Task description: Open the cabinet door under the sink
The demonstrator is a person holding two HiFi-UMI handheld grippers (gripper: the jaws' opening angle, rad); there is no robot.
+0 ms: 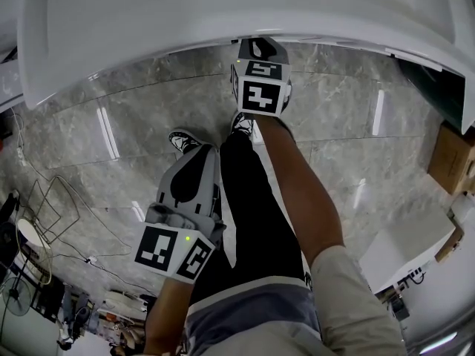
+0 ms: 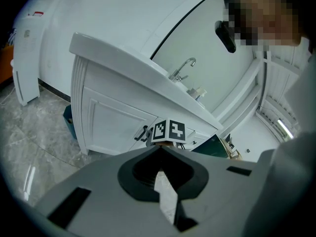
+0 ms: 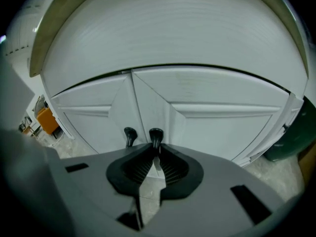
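Note:
A white cabinet [image 3: 212, 112] with two doors stands under the sink [image 1: 223, 13]; both doors lie flush. Two dark handles sit side by side at the middle seam, the left one [image 3: 129, 135] and the right one [image 3: 155, 135]. My right gripper [image 3: 156, 147] is shut on the lower end of the right door's handle; in the head view its marker cube [image 1: 260, 87] sits just under the sink's edge. From the side, the left gripper view shows the cabinet [image 2: 113, 120], the faucet [image 2: 183, 67] and that cube [image 2: 169, 131]. My left gripper [image 2: 161, 147] is shut on nothing, held back by the person's leg [image 1: 249, 199].
The floor is grey marble [image 1: 111, 124]. A dark green bin [image 3: 295, 132] stands right of the cabinet, with a cardboard box [image 1: 450, 158] beyond it. Cables and wire clutter [image 1: 44, 221] lie on the floor at the left. A white appliance [image 2: 24, 63] stands left of the cabinet.

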